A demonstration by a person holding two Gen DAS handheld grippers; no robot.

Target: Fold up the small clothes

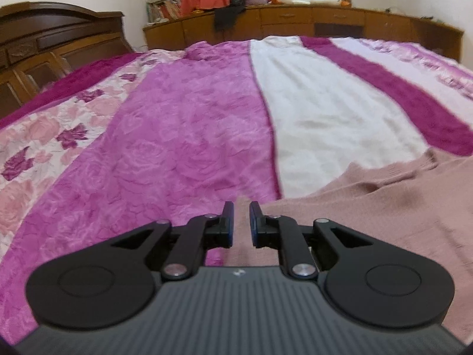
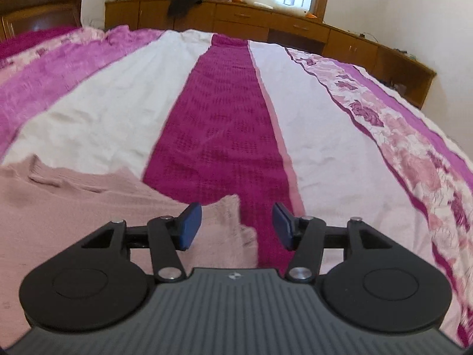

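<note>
Left wrist view: left gripper [image 1: 241, 217] jaws slightly parted, empty; right gripper [image 2: 237, 222] jaws wide over sweater [image 2: 74, 207] edge, ready to grasp.

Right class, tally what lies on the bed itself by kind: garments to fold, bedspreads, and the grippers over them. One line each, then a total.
Garments: 1, the dusty pink knit, lying flat.
Bedspreads: 1, the striped purple and white bedspread.
Grippers: 2, the left gripper and the right gripper.
Total: 4.
</note>
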